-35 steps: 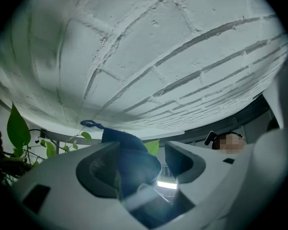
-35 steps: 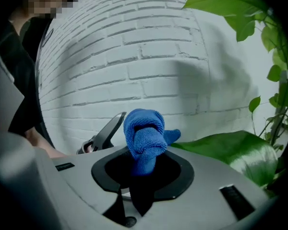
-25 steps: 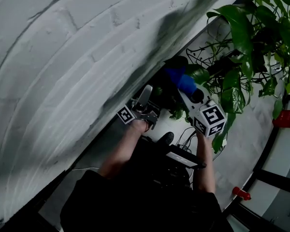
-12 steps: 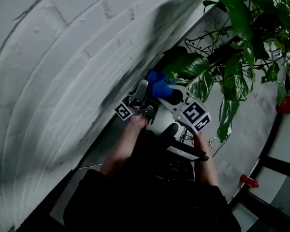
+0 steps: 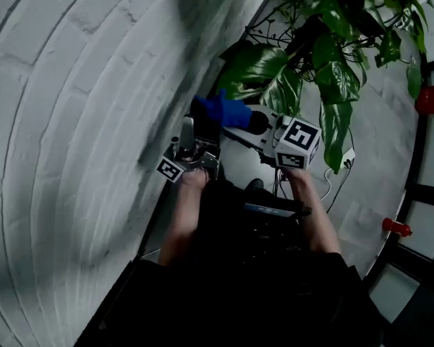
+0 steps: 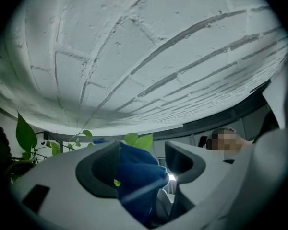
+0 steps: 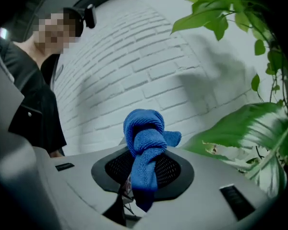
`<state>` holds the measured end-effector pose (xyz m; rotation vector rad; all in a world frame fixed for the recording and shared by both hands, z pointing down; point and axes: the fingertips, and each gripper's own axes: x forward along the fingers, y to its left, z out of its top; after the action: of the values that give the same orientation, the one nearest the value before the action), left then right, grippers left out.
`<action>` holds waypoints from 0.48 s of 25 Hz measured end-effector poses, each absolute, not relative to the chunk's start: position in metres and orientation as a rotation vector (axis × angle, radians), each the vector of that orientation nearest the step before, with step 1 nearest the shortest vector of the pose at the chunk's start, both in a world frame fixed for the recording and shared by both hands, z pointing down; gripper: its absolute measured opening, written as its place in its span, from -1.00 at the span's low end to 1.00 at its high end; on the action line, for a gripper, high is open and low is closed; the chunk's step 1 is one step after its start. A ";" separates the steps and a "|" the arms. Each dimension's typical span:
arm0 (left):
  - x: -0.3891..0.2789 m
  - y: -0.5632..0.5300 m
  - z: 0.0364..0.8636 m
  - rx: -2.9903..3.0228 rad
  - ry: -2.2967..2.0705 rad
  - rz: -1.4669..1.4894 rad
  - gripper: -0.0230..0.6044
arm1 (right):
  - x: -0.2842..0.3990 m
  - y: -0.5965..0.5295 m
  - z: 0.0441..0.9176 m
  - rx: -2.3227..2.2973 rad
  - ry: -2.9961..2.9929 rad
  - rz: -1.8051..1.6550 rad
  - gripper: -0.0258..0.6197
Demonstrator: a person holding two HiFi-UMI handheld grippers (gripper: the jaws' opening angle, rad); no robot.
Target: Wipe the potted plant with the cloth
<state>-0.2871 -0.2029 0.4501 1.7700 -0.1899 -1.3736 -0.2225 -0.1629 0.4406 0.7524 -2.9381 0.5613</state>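
Note:
The potted plant (image 5: pixel 325 42) hangs its big green leaves at the upper right of the head view; one large leaf (image 5: pixel 257 67) lies just above the blue cloth (image 5: pixel 220 109). My right gripper (image 5: pixel 231 121) is shut on that cloth, which stands up as a knotted bunch (image 7: pixel 146 143) over its black pad, with a torn leaf (image 7: pixel 240 128) to the right. My left gripper (image 5: pixel 188 127) sits close beside it, tilted upward near the wall. Its jaws stand apart, and the cloth (image 6: pixel 134 176) shows between them against the left pad, clear of the right one.
A white brick wall (image 5: pixel 72 85) fills the left side, very near both grippers. A red object (image 5: pixel 428 100) and a smaller red piece (image 5: pixel 394 226) sit at the right by black frame rails (image 5: pixel 419 194). A white plug and cable (image 5: pixel 343 157) lie on the floor.
The right gripper has swung left with the cloth, away from under the leaves and over to the left gripper's jaws. The left gripper has shifted slightly left along the wall.

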 end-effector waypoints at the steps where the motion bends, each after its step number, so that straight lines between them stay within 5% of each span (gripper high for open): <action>1: -0.286 -0.198 0.450 1.774 -0.195 -1.367 0.03 | -0.216 -0.158 0.432 0.764 -2.991 0.605 -0.55; 12: -0.217 -0.129 0.430 1.843 -0.182 -1.252 0.03 | -0.087 -0.071 0.386 1.017 -3.293 0.813 -0.54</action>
<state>-0.2168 -0.1286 0.4298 1.8427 -0.1819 -1.2519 -0.0871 -0.0706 0.3857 1.0173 -3.2931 0.8128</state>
